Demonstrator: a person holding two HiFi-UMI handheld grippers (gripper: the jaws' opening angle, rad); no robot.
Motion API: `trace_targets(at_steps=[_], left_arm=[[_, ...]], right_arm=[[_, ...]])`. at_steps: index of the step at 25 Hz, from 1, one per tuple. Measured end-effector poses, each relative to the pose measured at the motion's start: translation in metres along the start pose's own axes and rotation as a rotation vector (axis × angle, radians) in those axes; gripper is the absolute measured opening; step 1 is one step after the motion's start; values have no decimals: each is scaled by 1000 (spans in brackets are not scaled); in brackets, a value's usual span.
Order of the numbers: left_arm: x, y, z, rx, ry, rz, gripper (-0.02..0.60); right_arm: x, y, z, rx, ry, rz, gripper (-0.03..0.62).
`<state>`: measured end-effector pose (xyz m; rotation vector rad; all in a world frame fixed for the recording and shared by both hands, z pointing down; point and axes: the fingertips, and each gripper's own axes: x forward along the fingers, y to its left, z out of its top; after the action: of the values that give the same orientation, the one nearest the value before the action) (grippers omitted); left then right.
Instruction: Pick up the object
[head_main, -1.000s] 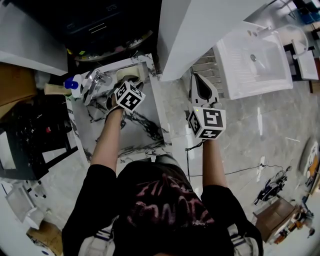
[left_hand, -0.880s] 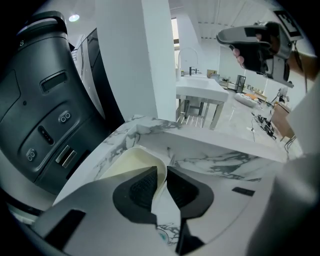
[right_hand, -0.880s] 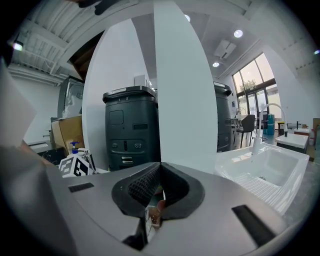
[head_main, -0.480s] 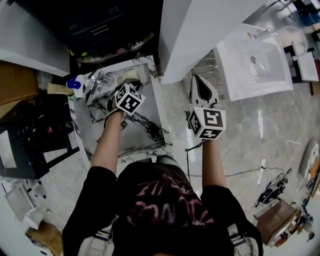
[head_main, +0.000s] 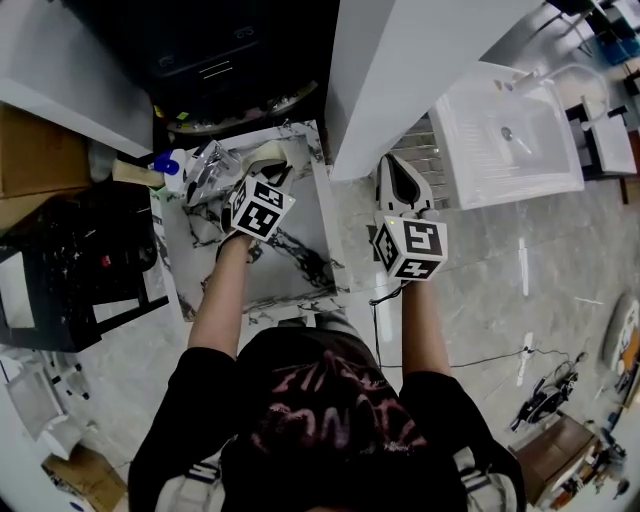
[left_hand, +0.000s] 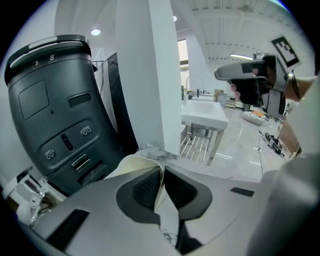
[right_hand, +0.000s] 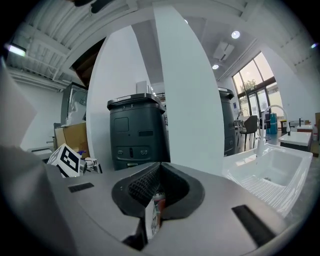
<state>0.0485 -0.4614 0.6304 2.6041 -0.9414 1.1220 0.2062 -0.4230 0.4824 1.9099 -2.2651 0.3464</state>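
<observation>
On the marble table (head_main: 290, 270), near its far edge, we have the cream tape roll (head_main: 270, 153) in the left gripper (head_main: 266, 174). Along that gripper's own jaws, we see the two pads drawn narrow and pressed on the thin wall of the tape roll (left_hand: 131, 165), one pad inside the ring and one outside. We cannot tell whether the roll is clear of the marble or resting on it. Just to its left on the table lie a crumpled silvery wrapper (head_main: 210, 170) and a blue-capped bottle (head_main: 165, 165). Beyond the table stands a dark grey bin-like unit (left_hand: 50, 110), with a white pillar (left_hand: 150, 75) beside it.

Our right gripper (head_main: 394, 162) hangs off the table over the pale floor, close to the pillar, between the table and a white sink (head_main: 505, 125). Its jaws are closed together, and a thin white slip with red print (right_hand: 151, 215) is pinched low between them.
</observation>
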Motion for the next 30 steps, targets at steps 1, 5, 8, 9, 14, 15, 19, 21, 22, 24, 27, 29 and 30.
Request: trace_targets(at_steps=[1,5,8,9,14,15,19,21,22,24,27,29,30], left_arm=[[-7,0,5,-9,-19,7,38],[-32,2,18,-11,-75,37,38],[-52,4,25,-28,-119,68,38],[-59,5,28,-35,-137,78,38],[-102,7,54,-33,-244,137,38],[-110,8,59,-35,-263,147,38],[-134,11,70,-44,-323,169,38],[-145,14,74,-62,-345,180,38],[-152,16,77,-79,-363,183,37],[-165,21,83,-111,-405,197,38],[-182,24,90,-113,-446,221,37],[-192,23,92,-114,-467,228,37],[-198,23,93,-118,-478,232,37]], right_arm=[[-1,3,2,-1,-5,5,15],[-5,17,10,-8,-24,22,15],[-9,28,17,-17,-35,34,15],[-10,32,20,-24,-40,39,15],[-13,50,34,-50,-63,62,15],[-14,53,36,-53,-66,66,15],[-16,66,40,-64,-75,78,15],[-18,72,43,-75,-81,84,15],[-19,74,45,-81,-84,87,15],[-21,77,49,-89,-90,90,15],[-24,81,52,-95,-100,92,15],[-25,85,54,-103,-104,94,15],[-26,88,56,-107,-107,96,15]])
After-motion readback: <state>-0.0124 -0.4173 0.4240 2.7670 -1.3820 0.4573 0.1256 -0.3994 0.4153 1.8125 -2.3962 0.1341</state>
